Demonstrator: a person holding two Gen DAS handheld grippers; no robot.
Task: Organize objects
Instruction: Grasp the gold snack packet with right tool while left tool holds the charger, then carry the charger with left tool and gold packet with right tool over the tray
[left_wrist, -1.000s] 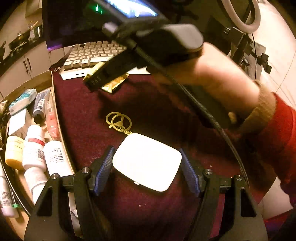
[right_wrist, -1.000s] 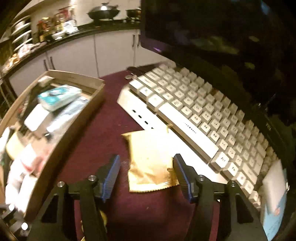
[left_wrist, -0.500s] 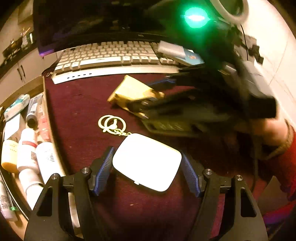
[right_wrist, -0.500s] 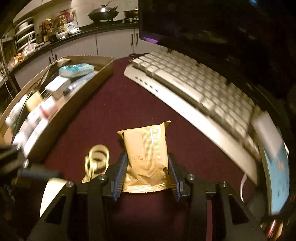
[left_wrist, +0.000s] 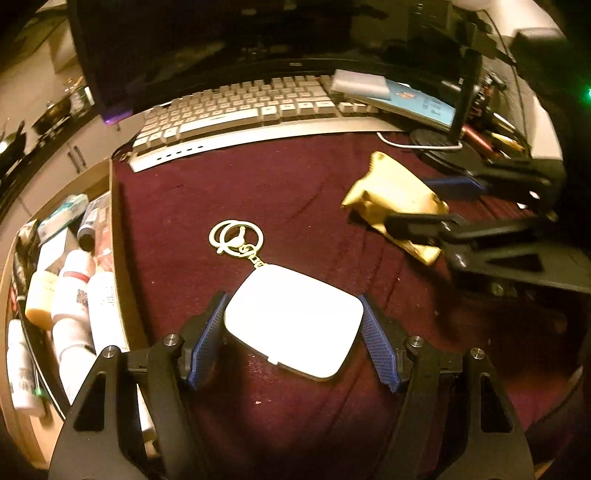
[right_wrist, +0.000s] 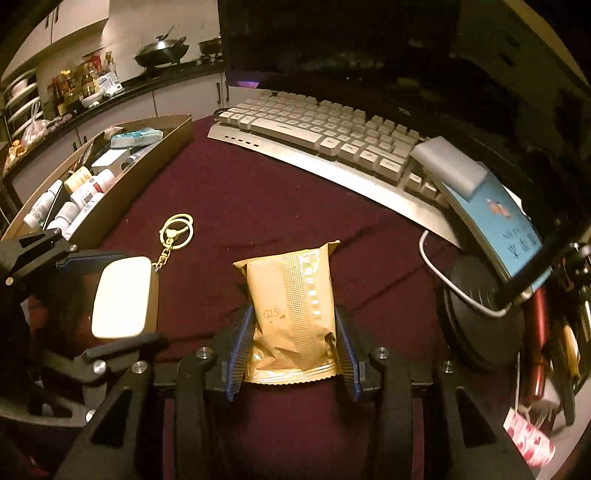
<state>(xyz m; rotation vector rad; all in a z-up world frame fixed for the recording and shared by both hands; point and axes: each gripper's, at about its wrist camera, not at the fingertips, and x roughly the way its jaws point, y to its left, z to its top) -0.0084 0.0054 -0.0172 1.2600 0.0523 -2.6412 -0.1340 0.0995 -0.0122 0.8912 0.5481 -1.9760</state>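
The crinkled gold foil snack packet (right_wrist: 293, 310), which a second earlier had lain loose against the front edge of the cream-keyed computer keyboard (right_wrist: 317, 136), sat out on the open dark red cloth-covered tabletop (right_wrist: 236, 192), pinched at its lower half between the closed blue-padded jaws of the right gripper (right_wrist: 291, 350). The left gripper (left_wrist: 293, 332) had not budged: its jaws stood spread around the flat white rounded-square case (left_wrist: 293, 319), pads just beside its edges but apparently not squeezing, the case's gold double-ring keychain (left_wrist: 236, 240) trailing toward the keyboard. With the packet secured, the likely destination was the long cardboard tray of bottles and tubes (right_wrist: 155, 162) at the table's left edge, well apart from it.
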